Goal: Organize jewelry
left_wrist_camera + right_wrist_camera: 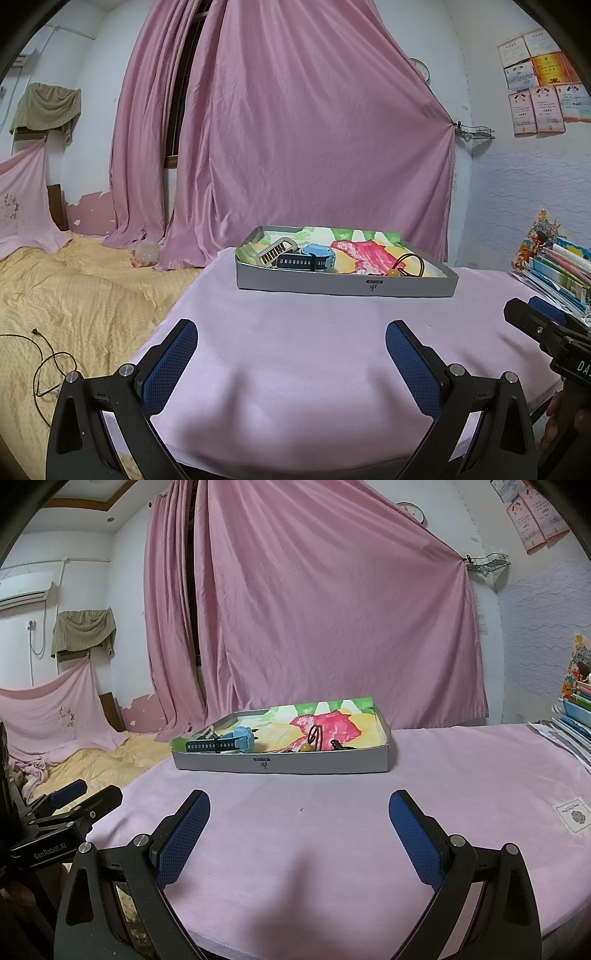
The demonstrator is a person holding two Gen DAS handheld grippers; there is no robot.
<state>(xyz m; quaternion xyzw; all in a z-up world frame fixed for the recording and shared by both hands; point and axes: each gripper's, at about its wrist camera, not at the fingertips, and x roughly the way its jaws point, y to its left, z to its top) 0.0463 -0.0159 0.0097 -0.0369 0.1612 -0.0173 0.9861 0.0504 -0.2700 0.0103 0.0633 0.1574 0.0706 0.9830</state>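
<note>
Left wrist view: grey tray point(347, 286) holding blue watch point(317, 256), well ahead of left claw point(291, 365), wide open, empty; right claw point(299, 843) likewise.

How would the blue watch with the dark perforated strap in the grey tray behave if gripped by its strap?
The blue watch with the dark perforated strap would probably flop, since its strap looks rubbery and lies outstretched. The chunky case would likely sag downward. Its rubbery surface should resist slipping.
</note>
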